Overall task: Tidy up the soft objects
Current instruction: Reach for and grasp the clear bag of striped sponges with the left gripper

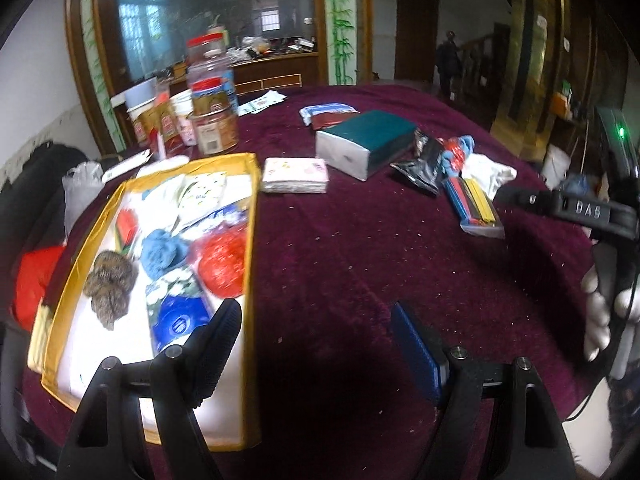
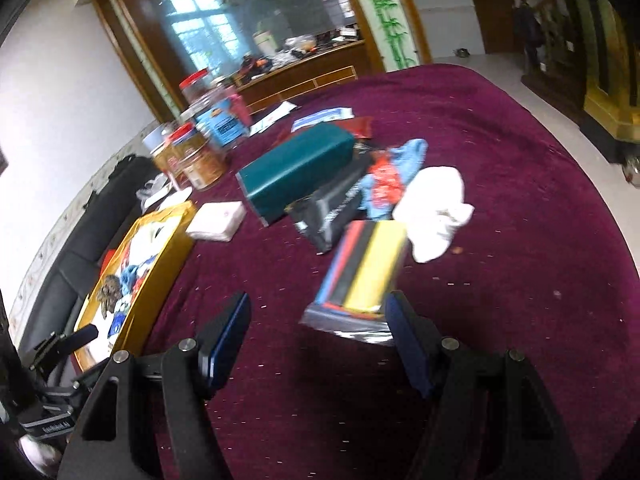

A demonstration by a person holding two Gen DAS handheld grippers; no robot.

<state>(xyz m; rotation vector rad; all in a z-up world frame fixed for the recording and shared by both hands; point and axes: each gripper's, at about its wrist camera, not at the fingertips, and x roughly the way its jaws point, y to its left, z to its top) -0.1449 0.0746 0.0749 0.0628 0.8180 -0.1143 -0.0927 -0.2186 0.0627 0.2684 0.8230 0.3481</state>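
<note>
Both of our tools hang spread and empty over the maroon tablecloth point(image 1: 340, 248) — left gripper point(image 1: 316, 344) beside the half-filled yellow tray point(image 1: 253, 216), right gripper point(image 2: 318, 334) nearing the striped packet point(image 2: 362, 276) and white cloth point(image 2: 434, 208), apparently next for sorting.

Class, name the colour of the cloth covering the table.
Dark maroon tablecloth, clearest in the right wrist view.

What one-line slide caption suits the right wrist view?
Open right tool above the maroon tablecloth, nearest a bagged pack of coloured strips; white cloth beyond.
</note>
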